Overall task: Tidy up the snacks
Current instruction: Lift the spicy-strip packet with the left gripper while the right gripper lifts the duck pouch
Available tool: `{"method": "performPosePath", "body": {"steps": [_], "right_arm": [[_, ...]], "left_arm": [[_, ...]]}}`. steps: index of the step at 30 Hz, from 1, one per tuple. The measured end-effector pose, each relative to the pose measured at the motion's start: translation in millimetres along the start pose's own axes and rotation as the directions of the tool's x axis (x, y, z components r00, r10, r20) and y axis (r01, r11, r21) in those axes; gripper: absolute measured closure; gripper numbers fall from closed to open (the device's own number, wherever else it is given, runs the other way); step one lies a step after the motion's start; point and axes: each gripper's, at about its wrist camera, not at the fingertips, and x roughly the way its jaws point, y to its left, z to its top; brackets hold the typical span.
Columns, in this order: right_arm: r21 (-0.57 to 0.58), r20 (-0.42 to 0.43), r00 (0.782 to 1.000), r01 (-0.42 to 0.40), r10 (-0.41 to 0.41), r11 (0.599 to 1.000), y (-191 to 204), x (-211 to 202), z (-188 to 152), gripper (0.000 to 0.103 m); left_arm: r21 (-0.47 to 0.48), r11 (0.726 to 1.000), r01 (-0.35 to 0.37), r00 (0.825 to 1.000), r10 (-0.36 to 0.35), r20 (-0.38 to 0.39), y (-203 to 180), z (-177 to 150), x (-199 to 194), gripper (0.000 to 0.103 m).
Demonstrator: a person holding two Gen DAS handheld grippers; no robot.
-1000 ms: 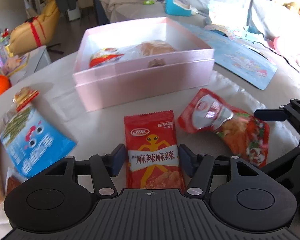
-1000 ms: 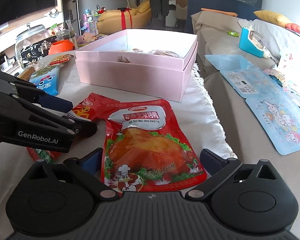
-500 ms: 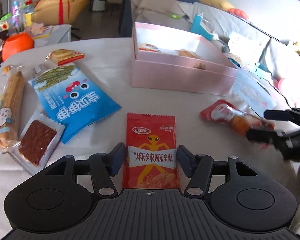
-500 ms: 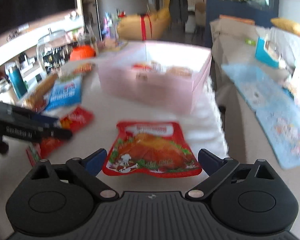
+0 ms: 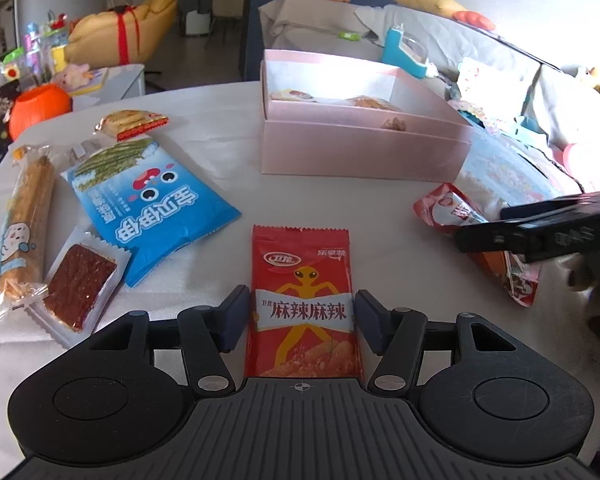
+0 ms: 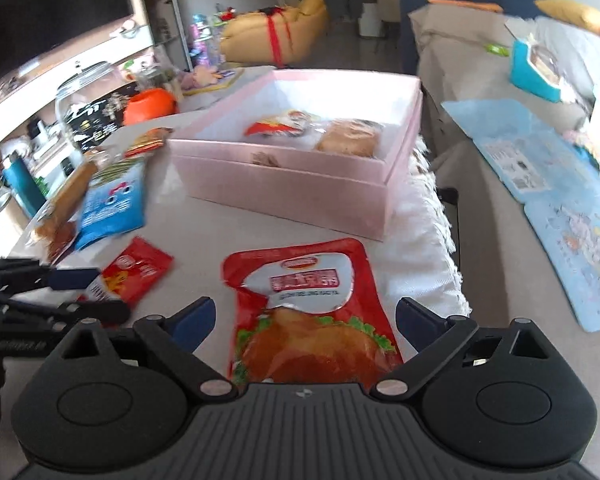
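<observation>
Left wrist view: left gripper (image 5: 300,316) gripping red spicy-strip packet (image 5: 302,300) across its width, both pads pressing on packet edges, packet lifted off white table (image 5: 228,148) or close over it, hard telling which. Pink box (image 5: 360,148) sitting open further back on table, holding a few wrapped snacks. Blue snack bag (image 5: 148,208) lying left of centre, overlapping clear-wrapped dark red square snack (image 5: 80,284). Long bread stick packet (image 5: 24,224) lying at far left edge, just beside both. Small cracker packet (image 5: 134,122) resting behind blue bag. Right gripper (image 5: 540,232) showing at right edge, blurred, over chicken pouch (image 5: 448,210).

Right wrist view: right gripper (image 6: 304,320) standing almost fully wide, red chicken pouch (image 6: 312,312) lying between fingers; right pad looking clear of pouch edge, left pad also showing a gap, so probably not clamping, blur making contact uncertain. Pouch pointing toward pink box (image 6: 300,184), near its front wall. Box interior showing red-and-white packet (image 6: 284,124) and brown bun-like snack (image 6: 350,138) side by side. Left gripper (image 6: 84,292) visible at lower left with spicy-strip packet (image 6: 134,272) between fingers.
</observation>
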Motion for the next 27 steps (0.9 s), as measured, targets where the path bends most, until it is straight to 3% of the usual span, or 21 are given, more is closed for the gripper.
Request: {"method": "performPosePath", "body": {"steps": [3, 9, 13, 18, 20, 23, 27], "right_arm": [[0.029, -0.001, 1.0, 0.014, -0.014, 0.999, -1, 14, 2, 0.004], [-0.093, 0.028, 0.993, 0.119, -0.117, 0.989, 25, 25, -6, 0.002], [-0.056, 0.018, 0.998, 0.063, -0.062, 0.996, 17, 16, -5, 0.004], [-0.049, -0.004, 0.991, -0.134, 0.134, 0.99, 22, -8, -9, 0.005], [-0.057, 0.016, 0.996, -0.087, 0.088, 0.995, 28, -13, -9, 0.005], [0.044, 0.008, 1.0, -0.007, 0.006, 0.999, 27, -7, -3, 0.005], [0.215, -0.014, 1.0, -0.014, 0.018, 0.977, 24, 4, 0, 0.005]], "left_arm": [[0.002, 1.0, 0.0, 1.0, 0.0, 0.004, 1, 0, 0, 0.04], [0.025, 1.0, -0.014, 1.0, 0.013, 0.012, -2, -2, 0, 0.04], [0.025, 1.0, -0.013, 1.0, 0.013, 0.012, -2, -3, 0, 0.04], [0.028, 0.999, -0.019, 1.0, 0.018, 0.016, -4, -4, 0, 0.04], [0.031, 0.999, -0.023, 1.0, 0.023, 0.019, -5, -4, -1, 0.04], [0.036, 0.999, -0.027, 0.999, 0.026, 0.02, -6, -4, -1, 0.04], [0.04, 0.999, -0.028, 0.999, 0.028, 0.022, -6, -5, -1, 0.039]]}}
